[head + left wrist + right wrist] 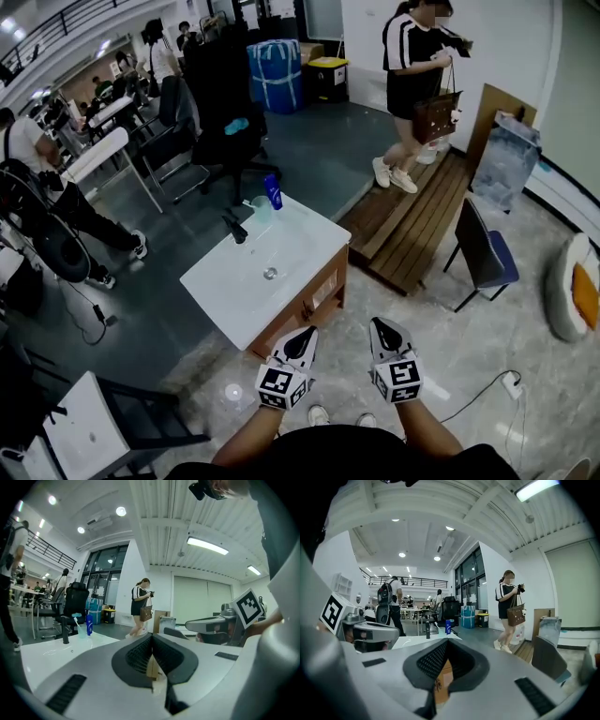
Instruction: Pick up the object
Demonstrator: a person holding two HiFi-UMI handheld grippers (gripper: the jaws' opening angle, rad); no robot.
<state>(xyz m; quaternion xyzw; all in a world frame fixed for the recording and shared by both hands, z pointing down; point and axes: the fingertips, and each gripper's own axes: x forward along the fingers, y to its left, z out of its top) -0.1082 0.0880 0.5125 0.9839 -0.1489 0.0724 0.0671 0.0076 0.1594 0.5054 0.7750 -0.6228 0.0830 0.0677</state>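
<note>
**Entry: approach stage, nothing yet picked up**

- **Left hand-held gripper** (306,336): jaws are pressed together in its own view, with nothing held. It is carried low, near the front edge of the table and short of it.
- **Right hand-held gripper** (381,325): jaws are likewise fully closed and empty. It is held just beside the left one, pointing the same way.
- **Table** (230,286): a white top with a shallow basin and a drain (270,274), set on a wood-coloured base.
- **Blue bottle** (273,191): upright at the far edge of the table. It is judged the likeliest object, as the task names none.
- **Clear cup** (259,209): just beside the bottle, with what appears to be a toothbrush in it.
- **Black faucet** (234,228): near the cup, on the same far edge.
- **Surroundings**: a passer-by with a brown bag (436,114) is seen on a wooden platform (412,230), and a dark chair (483,253) stands close by.

**Step in hand:** the reach is judged not yet begun, since both tools are well apart from the far-edge items.

**Next move:** one tool would need to be carried across the basin. Its jaws would be opened wide enough for the bottle, then lined up on the bottle's sides clear of cup and faucet before closing.
</note>
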